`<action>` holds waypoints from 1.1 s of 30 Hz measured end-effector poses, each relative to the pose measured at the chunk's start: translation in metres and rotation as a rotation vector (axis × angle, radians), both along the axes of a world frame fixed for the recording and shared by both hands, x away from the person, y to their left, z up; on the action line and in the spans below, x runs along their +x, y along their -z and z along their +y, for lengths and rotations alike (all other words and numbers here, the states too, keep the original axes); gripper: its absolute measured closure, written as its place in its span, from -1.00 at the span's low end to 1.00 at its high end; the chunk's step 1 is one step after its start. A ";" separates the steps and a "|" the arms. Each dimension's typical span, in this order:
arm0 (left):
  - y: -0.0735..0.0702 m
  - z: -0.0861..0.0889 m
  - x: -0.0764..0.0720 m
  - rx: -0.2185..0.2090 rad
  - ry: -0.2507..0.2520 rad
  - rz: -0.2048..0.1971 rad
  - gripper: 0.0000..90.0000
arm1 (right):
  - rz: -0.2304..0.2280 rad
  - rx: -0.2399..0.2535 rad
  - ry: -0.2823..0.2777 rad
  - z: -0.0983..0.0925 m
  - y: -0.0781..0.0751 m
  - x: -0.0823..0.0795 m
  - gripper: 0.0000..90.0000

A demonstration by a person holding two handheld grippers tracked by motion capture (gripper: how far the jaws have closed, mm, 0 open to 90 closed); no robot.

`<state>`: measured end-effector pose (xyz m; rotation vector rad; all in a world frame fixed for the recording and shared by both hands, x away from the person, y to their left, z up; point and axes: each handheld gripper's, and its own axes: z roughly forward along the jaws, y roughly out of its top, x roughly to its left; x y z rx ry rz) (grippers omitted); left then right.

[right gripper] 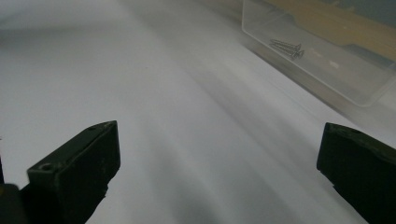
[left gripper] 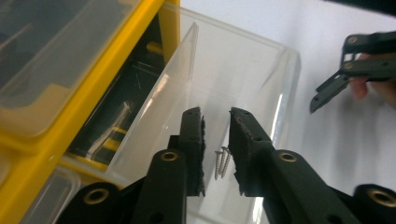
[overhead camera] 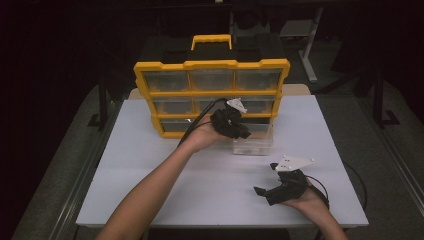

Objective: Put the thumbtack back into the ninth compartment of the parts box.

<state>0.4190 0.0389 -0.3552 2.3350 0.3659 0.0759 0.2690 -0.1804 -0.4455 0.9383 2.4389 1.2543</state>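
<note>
A: Logging gripper states first. Left gripper sits over the clear drawer, jaws parted by a narrow gap, nothing between them. Through that gap two small screws show on the drawer floor; I cannot tell whether the pads touch the plastic.

B: Noted. High view puts the left gripper at the front of the organiser, bottom row, with the drawer pulled out onto the table. Right gripper?

A: Right gripper is wide open, jaws far apart, holding nothing. It is low over the table near the person's edge, well apart from the drawer. In its own view the two black jaws stand at the far sides with bare white tabletop between them.

B: Materials?

A: Organiser: yellow plastic frame, three rows of three translucent drawers, black body behind, yellow handle on top. Pulled drawer: clear, smooth, rectangular, thin walls with rounded corners. Screws: silvery metal, threaded, lying side by side. The right gripper view shows them inside the drawer's near wall.

B: Pads?

A: Left pads are black with a rough, crumbly-looking face; jaw links are matte with brass-coloured rivets. Table: matte white, flat, rectangular.
</note>
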 end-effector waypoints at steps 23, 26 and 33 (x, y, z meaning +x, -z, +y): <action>-0.003 0.065 -0.029 -0.069 -0.076 -0.010 -0.31 | 0.004 -0.006 0.000 0.001 0.001 0.001 -1.00; 0.001 0.073 -0.033 -0.077 -0.091 -0.012 -0.42 | 0.004 -0.007 0.000 0.001 0.001 0.001 -1.00; 0.011 0.092 -0.044 -0.088 -0.123 -0.019 -0.57 | 0.006 -0.007 0.000 0.001 0.001 0.001 -1.00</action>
